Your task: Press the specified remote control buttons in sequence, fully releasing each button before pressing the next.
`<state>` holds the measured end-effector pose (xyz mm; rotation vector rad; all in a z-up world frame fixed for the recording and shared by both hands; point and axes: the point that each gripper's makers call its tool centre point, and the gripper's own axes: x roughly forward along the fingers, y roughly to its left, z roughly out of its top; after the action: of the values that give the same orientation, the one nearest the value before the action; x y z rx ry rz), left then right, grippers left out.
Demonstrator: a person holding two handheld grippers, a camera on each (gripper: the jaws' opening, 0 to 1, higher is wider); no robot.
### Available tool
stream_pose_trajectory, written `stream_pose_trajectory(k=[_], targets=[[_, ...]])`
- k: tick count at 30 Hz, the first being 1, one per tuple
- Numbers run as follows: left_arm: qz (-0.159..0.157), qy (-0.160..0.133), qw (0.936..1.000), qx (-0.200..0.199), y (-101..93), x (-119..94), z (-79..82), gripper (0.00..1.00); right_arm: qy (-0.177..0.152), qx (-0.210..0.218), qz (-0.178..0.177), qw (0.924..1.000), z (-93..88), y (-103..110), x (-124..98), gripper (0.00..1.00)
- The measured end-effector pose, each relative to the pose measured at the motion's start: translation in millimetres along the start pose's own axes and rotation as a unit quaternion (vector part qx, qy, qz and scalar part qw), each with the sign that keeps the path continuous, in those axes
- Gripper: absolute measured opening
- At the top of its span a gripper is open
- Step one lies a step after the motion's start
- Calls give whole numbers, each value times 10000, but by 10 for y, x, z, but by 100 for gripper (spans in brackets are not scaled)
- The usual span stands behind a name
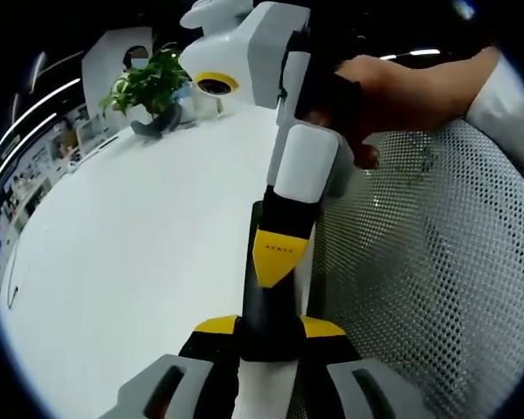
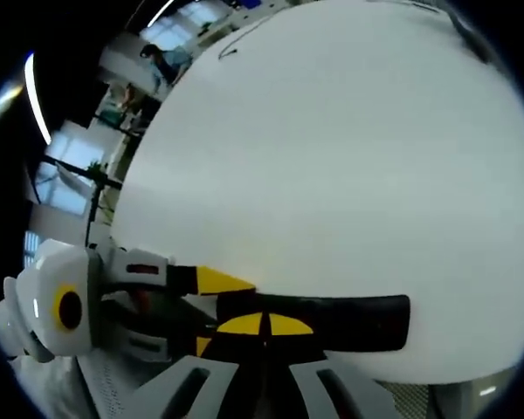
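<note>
Left gripper view: the left tongs [image 1: 266, 345] clamp the near end of a slim black remote control [image 1: 264, 292], yellow-tipped jaws pressed against either side of it. The remote's long axis runs straight away from the camera, up the frame, along the edge of a broad white surface [image 1: 131, 253]. The right tongs [image 1: 275, 262] come down from the upper frame, held by a person's hand [image 1: 393, 92]; their yellow-and-black tips rest on the remote's upper face, drawn together to a point with nothing between them. A grey perforated mesh panel [image 1: 437, 262] fills the right side beside the remote. At the far end of the surface stands a green leafy potted plant [image 1: 148, 87], well apart from the tongs.

Right gripper view: the remote control [image 2: 332, 321] lies crosswise near the bottom of the frame, its long axis running left to right, its free end pointing right over the white surface [image 2: 332, 148]. The right tongs [image 2: 262, 327] meet its upper face, yellow tips together. The left tongs [image 2: 196, 310] enter from the left, jaws above and below the remote's left end, gripping it. A thin dark line [image 2: 244, 39] marks the far part of the surface; blurred office windows [image 2: 70, 166] lie beyond its left edge.
</note>
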<state>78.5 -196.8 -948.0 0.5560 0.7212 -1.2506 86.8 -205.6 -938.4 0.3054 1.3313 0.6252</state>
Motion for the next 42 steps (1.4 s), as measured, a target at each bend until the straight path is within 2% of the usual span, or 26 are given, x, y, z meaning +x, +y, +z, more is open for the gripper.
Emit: stream_pose_trajectory(k=[3,5,8,9,11,13,18,21,23,24,27,31,37,39,42], targets=[[8,33,10000,0,-1,0,7,25,-15,56,37,10000,14,-2,-17,0],[7,15,10000,2,1,5,12,25,-275,-186,-161,9993,100,-42,-43,0],[6,3,10000,10,2,3,4,24,-696,-398,-116,9967,228,29,-167,0],[6,2,10000,7,2,3,4,24,-1043,-588,-153,9927,337,32,-246,0],[7,-5,10000,1,1,-2,5,24,-1225,-731,-328,9892,400,3,-356,0],[5,-23,10000,-8,0,-3,2,24,-1560,-921,-448,9824,507,5,-515,0],[-14,-44,10000,15,1,-2,3,24,-2425,-1048,-335,9639,715,97,-945,0],[-18,-40,10000,32,-2,-5,3,24,-2764,-1163,-537,9525,760,60,-1145,0],[-23,-48,10000,32,-1,-6,1,24,-2925,-1253,-593,9462,772,55,-1222,7],[-25,-47,10000,38,1,-5,0,24,-3148,-1296,-589,9384,782,63,-1321,9],[-43,-37,10000,58,-1,-6,-1,24,-3228,-1254,-659,9358,732,19,-1417,15],[-82,-40,9999,101,0,-3,0,24,-3591,-1489,-1161,9140,741,-122,-1544,32],[-147,-55,9997,190,16,-1,8,24,-3933,-1350,-1347,8994,763,-249,-1663,56],[-193,-68,9996,218,22,2,7,24,-4003,-1365,-1561,8926,757,-326,-1684,66],[-271,-90,9993,257,32,-1,9,24,-4090,-1230,-1701,8880,724,-400,-1689,76]])
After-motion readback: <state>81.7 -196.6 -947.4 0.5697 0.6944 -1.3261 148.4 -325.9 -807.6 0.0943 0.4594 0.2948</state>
